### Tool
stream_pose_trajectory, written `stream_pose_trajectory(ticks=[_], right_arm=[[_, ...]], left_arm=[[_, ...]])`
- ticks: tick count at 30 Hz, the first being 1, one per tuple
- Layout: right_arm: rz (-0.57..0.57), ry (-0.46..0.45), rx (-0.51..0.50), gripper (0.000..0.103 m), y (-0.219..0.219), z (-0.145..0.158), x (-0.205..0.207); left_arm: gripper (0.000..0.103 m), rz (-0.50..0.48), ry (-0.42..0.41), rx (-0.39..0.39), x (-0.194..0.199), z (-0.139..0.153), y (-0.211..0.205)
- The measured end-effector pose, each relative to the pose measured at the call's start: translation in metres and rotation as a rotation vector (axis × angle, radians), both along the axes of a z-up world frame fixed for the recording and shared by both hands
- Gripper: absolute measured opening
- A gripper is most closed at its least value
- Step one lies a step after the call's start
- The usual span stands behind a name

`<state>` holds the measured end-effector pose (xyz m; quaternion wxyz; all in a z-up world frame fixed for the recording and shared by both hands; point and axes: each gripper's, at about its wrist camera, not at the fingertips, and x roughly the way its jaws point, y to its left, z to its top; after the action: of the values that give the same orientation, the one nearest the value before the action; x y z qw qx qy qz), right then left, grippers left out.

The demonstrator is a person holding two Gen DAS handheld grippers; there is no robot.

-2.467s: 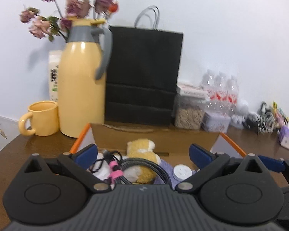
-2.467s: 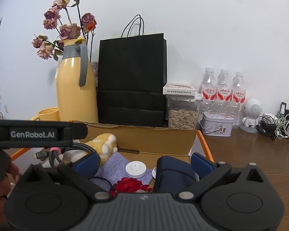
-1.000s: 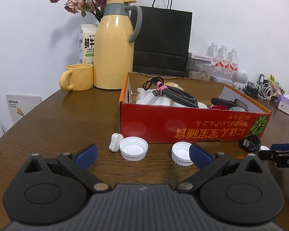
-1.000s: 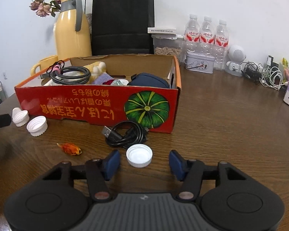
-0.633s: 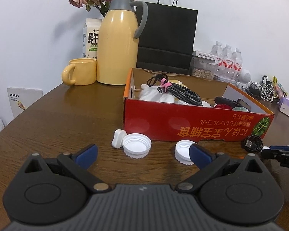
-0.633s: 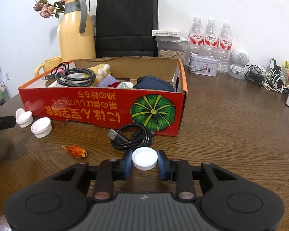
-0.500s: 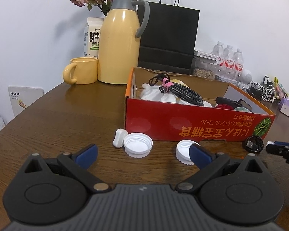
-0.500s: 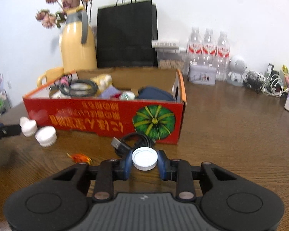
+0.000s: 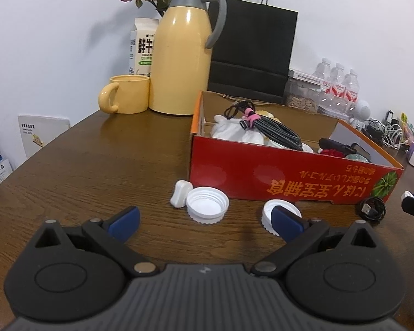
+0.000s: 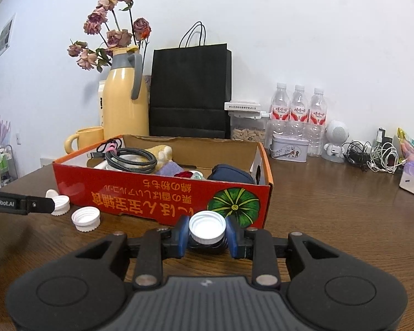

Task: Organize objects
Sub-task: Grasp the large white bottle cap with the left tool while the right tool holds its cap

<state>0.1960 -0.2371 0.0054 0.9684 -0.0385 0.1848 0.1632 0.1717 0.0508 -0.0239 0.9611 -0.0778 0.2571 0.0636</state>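
Since a second ago the right gripper (image 10: pixel 207 239) has been clenching and raising a ribbed white plastic cap (image 10: pixel 207 227), now sitting lower centre before the red cardboard box (image 10: pixel 162 195). The left gripper (image 9: pixel 204 219) is gaping empty; only its view is showing the coiled black cable (image 9: pixel 372 209).

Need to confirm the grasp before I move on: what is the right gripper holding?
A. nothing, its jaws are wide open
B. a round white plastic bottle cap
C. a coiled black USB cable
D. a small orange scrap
B: in the right wrist view the right gripper has its blue pads pressed on both sides of the round white plastic bottle cap.
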Motion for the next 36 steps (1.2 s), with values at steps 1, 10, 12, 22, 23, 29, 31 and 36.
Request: stream_pose_trajectory(ticks=[1,10,12,22,23,29,31,36], right_arm=[[0.0,-0.004,0.0,0.027,0.0,0.0,-0.001],[0.01,-0.021,0.014,0.027,-0.002,0.0,-0.004],[0.012,-0.025,0.016,0.027,-0.002,0.001,-0.004],[0.019,-0.035,0.008,0.027,0.0,0.001,-0.007],[0.02,-0.036,0.008,0.027,0.0,0.001,-0.007],[0.025,-0.041,0.008,0.027,0.001,0.001,-0.008],[0.026,-0.043,0.008,0.027,0.001,0.001,-0.009],[0.026,-0.048,0.011,0.027,0.001,0.001,-0.01]], left_arm=[[0.103,0.007,0.005,0.0,0.002,0.0,0.001],[0.097,0.062,0.053,0.003,0.023,-0.001,0.019],[0.09,0.059,0.059,0.0,0.023,-0.002,0.02],[0.048,-0.045,0.105,0.033,0.032,-0.008,0.001],[0.048,-0.041,0.107,0.035,0.035,-0.008,0.0],[0.041,-0.034,0.111,0.049,0.05,-0.008,-0.006],[0.041,-0.048,0.107,0.048,0.049,-0.008,-0.008],[0.041,-0.045,0.084,0.016,0.041,-0.007,-0.004]])
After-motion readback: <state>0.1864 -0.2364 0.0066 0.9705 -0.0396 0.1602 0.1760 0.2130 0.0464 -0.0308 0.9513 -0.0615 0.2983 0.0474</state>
